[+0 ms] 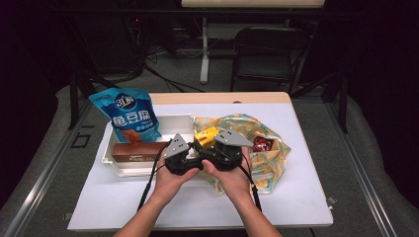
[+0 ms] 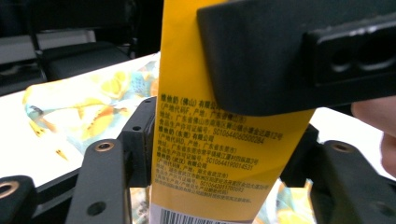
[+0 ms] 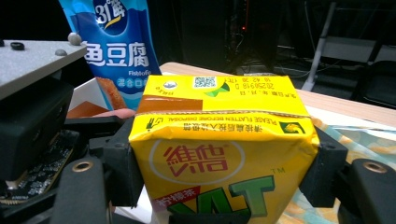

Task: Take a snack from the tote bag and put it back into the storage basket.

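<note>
A yellow lemon-tea drink carton (image 1: 205, 135) is held above the table's middle, between both grippers. In the right gripper view the carton (image 3: 219, 149) fills the gap of my right gripper (image 3: 224, 172), with both pads pressed on its sides. The left gripper view shows the carton's printed side (image 2: 210, 154) upright between the pads of my left gripper (image 2: 219, 156), which touch it on both edges. Seen from above, my left gripper (image 1: 193, 148) and right gripper (image 1: 213, 146) sit side by side, almost touching, each in a hand.
A white tray (image 1: 148, 170) left of the hands holds a brown box (image 1: 138, 150) and a leaning blue snack bag (image 1: 131, 116). A patterned cloth bag (image 1: 269, 153) lies open on the right with a red item (image 1: 262, 144) inside. A folding chair (image 1: 269, 49) stands behind the table.
</note>
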`<state>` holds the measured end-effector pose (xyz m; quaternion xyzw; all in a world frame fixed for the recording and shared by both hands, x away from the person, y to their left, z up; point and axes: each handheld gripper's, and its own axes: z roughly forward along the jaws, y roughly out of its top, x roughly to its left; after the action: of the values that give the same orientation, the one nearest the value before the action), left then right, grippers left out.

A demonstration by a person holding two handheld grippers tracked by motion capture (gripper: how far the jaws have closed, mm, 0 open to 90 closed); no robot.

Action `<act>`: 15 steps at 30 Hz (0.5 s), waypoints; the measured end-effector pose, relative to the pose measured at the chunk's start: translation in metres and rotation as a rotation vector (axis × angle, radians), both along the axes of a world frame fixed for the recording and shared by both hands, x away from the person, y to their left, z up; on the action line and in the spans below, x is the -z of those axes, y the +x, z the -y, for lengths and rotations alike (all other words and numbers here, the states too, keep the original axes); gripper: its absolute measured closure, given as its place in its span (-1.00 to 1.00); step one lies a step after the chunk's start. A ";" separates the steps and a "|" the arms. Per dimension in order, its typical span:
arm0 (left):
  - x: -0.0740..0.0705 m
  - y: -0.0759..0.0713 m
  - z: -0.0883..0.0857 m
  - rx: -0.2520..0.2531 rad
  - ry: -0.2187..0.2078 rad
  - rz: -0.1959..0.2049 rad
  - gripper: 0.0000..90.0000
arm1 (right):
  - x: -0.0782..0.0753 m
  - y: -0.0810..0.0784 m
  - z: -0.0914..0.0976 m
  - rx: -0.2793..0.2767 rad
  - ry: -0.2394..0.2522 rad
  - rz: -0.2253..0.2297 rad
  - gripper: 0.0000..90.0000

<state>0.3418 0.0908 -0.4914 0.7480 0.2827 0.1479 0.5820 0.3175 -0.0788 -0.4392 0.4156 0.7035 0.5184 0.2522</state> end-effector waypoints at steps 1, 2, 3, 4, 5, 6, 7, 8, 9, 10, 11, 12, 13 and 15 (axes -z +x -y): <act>-0.001 0.001 -0.002 0.030 -0.002 -0.014 0.04 | 0.000 0.000 0.000 -0.007 -0.001 0.000 -0.35; -0.001 0.000 -0.003 0.025 0.001 -0.015 0.06 | 0.000 0.000 0.000 -0.015 0.001 -0.002 -0.36; -0.002 -0.001 -0.003 0.028 0.005 -0.016 0.08 | -0.001 0.001 0.000 -0.018 0.003 -0.005 -0.37; -0.002 -0.002 -0.003 0.026 -0.001 -0.021 0.10 | -0.001 0.002 0.001 -0.025 0.005 -0.011 -0.38; -0.003 -0.002 -0.003 0.021 -0.001 -0.023 0.11 | -0.001 0.001 0.000 -0.021 0.009 -0.010 -0.39; -0.003 -0.002 -0.004 0.022 -0.009 -0.022 0.11 | -0.002 0.001 0.000 -0.019 0.011 -0.005 -0.41; -0.003 -0.001 -0.005 0.022 -0.017 -0.031 0.12 | -0.002 0.001 0.000 -0.023 0.018 -0.005 -0.46; -0.003 0.000 -0.005 0.006 -0.021 -0.034 0.12 | -0.004 0.000 0.000 -0.028 0.034 -0.001 -0.55; -0.003 0.001 -0.007 0.006 -0.019 -0.042 0.12 | -0.005 -0.001 0.001 -0.034 0.042 0.001 -0.62; -0.002 0.002 -0.008 -0.006 -0.024 -0.041 0.12 | -0.007 -0.002 0.002 -0.038 0.045 0.006 -0.66; -0.002 0.002 -0.011 -0.009 -0.019 -0.046 0.12 | -0.008 -0.003 0.002 -0.039 0.052 0.013 -0.67; -0.002 0.003 -0.013 -0.013 -0.025 -0.052 0.12 | -0.009 -0.004 0.004 -0.043 0.055 0.021 -0.67; -0.002 0.003 -0.014 -0.026 -0.031 -0.053 0.12 | -0.011 -0.005 0.005 -0.045 0.064 0.029 -0.67; -0.002 0.005 -0.019 -0.039 -0.035 -0.056 0.12 | -0.014 -0.008 0.009 -0.046 0.079 0.046 -0.68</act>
<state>0.3464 0.1095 -0.4892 0.7357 0.3160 0.1334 0.5840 0.3100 -0.0876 -0.4251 0.3971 0.6857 0.5610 0.2397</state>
